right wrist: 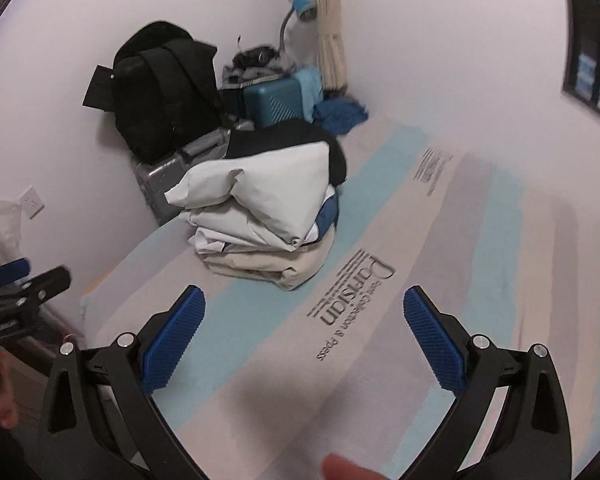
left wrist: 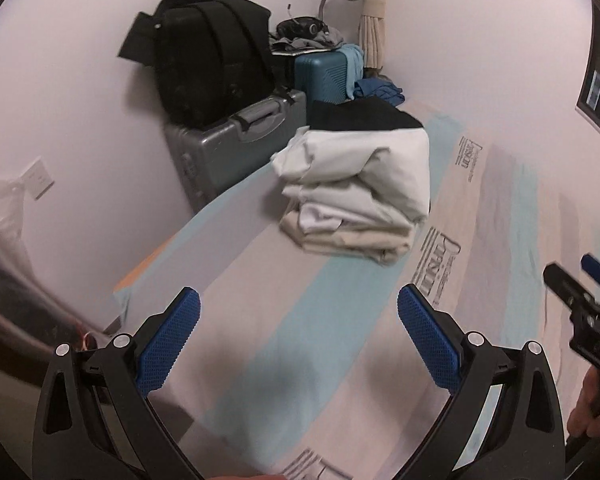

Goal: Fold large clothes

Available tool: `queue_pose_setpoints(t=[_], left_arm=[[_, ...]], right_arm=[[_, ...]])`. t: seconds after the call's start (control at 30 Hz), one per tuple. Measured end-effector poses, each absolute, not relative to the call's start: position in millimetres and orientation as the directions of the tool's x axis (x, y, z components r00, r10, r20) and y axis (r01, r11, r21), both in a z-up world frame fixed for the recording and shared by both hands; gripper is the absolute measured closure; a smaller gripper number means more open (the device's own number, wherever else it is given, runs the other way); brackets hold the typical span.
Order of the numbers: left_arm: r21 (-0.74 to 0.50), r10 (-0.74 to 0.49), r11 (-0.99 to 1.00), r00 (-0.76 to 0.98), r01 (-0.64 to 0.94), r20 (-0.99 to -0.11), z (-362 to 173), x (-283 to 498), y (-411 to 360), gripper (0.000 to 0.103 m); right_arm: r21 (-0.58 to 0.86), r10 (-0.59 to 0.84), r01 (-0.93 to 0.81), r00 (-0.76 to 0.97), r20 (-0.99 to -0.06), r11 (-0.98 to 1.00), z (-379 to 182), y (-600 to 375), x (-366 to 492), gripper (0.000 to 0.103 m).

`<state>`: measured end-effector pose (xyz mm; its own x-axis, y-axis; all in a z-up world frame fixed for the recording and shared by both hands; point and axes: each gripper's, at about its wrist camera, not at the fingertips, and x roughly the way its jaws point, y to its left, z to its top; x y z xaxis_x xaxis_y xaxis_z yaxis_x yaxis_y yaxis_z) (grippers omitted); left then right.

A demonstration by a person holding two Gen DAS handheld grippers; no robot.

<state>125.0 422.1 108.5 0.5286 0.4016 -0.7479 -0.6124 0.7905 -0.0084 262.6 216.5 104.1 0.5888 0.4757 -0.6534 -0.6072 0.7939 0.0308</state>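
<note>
Pastel stripes under a pale pile

Sheet (right wrist: 380, 360) striped pink, aqua, grey with dark lettering; clothes (left wrist: 360, 184) white, beige, black on top; pads (left wrist: 168, 344) dotted blue; suitcase (left wrist: 324, 76) teal.

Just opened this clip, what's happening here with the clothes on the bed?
A person holds a gripper in each hand above a striped bed sheet. Both the left gripper and the right gripper have their jaws open and hold nothing. A stack of folded clothes, white and beige with a dark piece on top, sits ahead of them near the far end of the bed. Behind it a black backpack rests on a grey hard case. No unfolded garment shows in either view.
</note>
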Motion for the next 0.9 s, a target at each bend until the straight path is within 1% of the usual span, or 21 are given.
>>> queue_pose_setpoints(t=[0.13, 0.23, 0.37, 0.53, 0.9], left_arm=[[-0.004, 0.409, 0.798, 0.545, -0.603, -0.732, 91, 94, 415, 0.006], [-0.013, 0.383, 0.828, 0.581, -0.561, -0.718, 76, 81, 413, 0.006], [-0.024, 0.374, 0.841, 0.612, -0.541, -0.697, 66, 77, 419, 0.006], [-0.027, 0.395, 0.837, 0.637, -0.547, -0.663, 70, 76, 432, 0.006], [-0.024, 0.383, 0.846, 0.64, -0.532, -0.667, 74, 79, 445, 0.006]], right_arm=[[-0.018, 0.461, -0.592, 0.645, -0.609, 0.805, 96, 215, 228, 0.007], [-0.028, 0.455, -0.582, 0.664, -0.594, 0.813, 90, 220, 216, 0.007], [-0.005, 0.447, -0.565, 0.659, -0.605, 0.825, 81, 228, 206, 0.007], [-0.006, 0.446, -0.566, 0.657, -0.608, 0.824, 78, 238, 200, 0.007], [0.002, 0.451, -0.577, 0.637, -0.625, 0.817, 72, 251, 195, 0.007]])
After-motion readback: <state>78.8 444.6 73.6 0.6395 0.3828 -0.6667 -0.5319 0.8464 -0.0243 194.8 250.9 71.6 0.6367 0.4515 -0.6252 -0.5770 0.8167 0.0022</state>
